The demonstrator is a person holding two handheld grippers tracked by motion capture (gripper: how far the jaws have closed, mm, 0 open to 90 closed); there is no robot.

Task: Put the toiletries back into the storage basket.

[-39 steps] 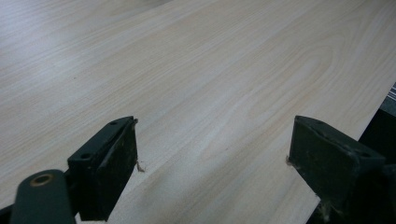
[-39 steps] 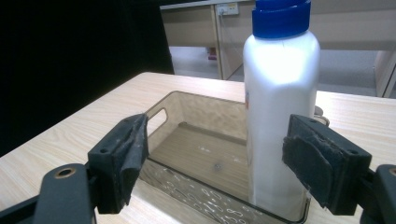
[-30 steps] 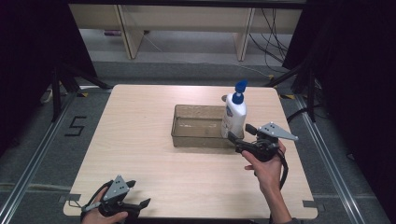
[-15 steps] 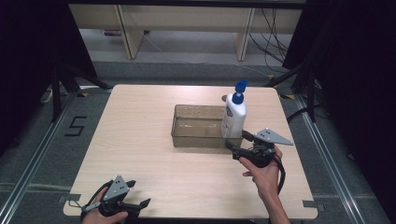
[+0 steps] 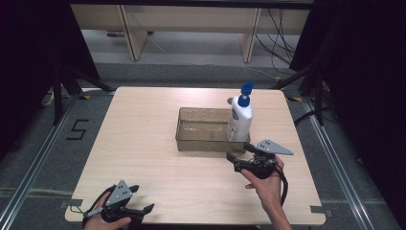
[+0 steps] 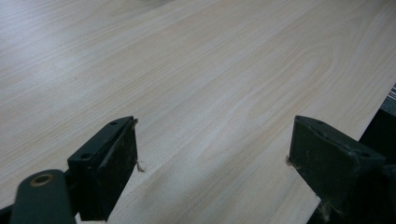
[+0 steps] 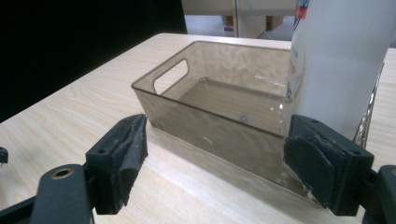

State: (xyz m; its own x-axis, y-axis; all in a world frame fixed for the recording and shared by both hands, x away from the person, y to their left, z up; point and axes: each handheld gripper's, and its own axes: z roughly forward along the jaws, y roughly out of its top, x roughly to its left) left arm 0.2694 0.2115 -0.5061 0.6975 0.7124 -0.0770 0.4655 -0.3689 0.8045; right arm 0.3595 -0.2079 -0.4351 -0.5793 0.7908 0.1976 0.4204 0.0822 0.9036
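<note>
On a pale wooden worktop [image 5: 143, 143], a white pump bottle [image 5: 239, 120] with a blue dispenser head stands upright in the right-hand end of a clear smoky-brown plastic bin [image 5: 201, 139], its long axis vertical. The right hand-held gripper [image 5: 238, 152] sits just in front of the bin's near wall, on the person's side, jaws spread wide and holding nothing; in the right gripper view the bottle [image 7: 341, 60] rises just beyond the right jaw, with the bin [image 7: 210, 112] crossing the gap between the jaws. The bottle thus lies straight ahead of this hand-held gripper and slightly up, so any reach for it would likely come from the right hand, which is far the nearer. The left hand-held gripper [image 5: 142, 209] rests well apart at the near left edge of the worktop, its jaws also released, with bare wood grain [image 6: 196, 93] between them in the left gripper view.
</note>
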